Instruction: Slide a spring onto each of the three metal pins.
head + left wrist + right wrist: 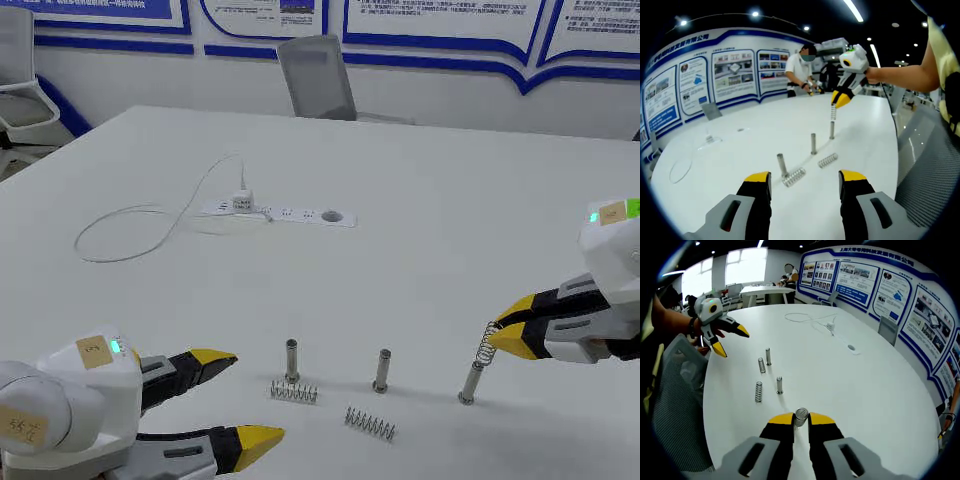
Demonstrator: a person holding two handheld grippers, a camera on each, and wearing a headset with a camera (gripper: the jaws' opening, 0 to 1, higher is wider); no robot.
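Observed: the right gripper has its jaws drawn nearly together on the upper coils of the held spring, which hangs from the tips. In the right gripper view the coil sits squarely between the yellow pads. The spring's lower end is at the top of the right pin; whether it has begun to pass over the pin cannot be told. The middle pin and the left pin stand bare on the white table. One loose spring lies at the foot of the left pin and the other loose spring lies in front of the middle pin. The left gripper is wide open and empty, near the left pin. Assessment: the first of three fittings is in hand. Risks noted: the held spring leans slightly, so a coil may catch on the pin's top edge and buckle sideways. The pins appear to stand free on small bases, so side load from the spring could tip one over. A light grip on round wire may let the spring flick out. The open left jaws are near enough to knock the left pin.
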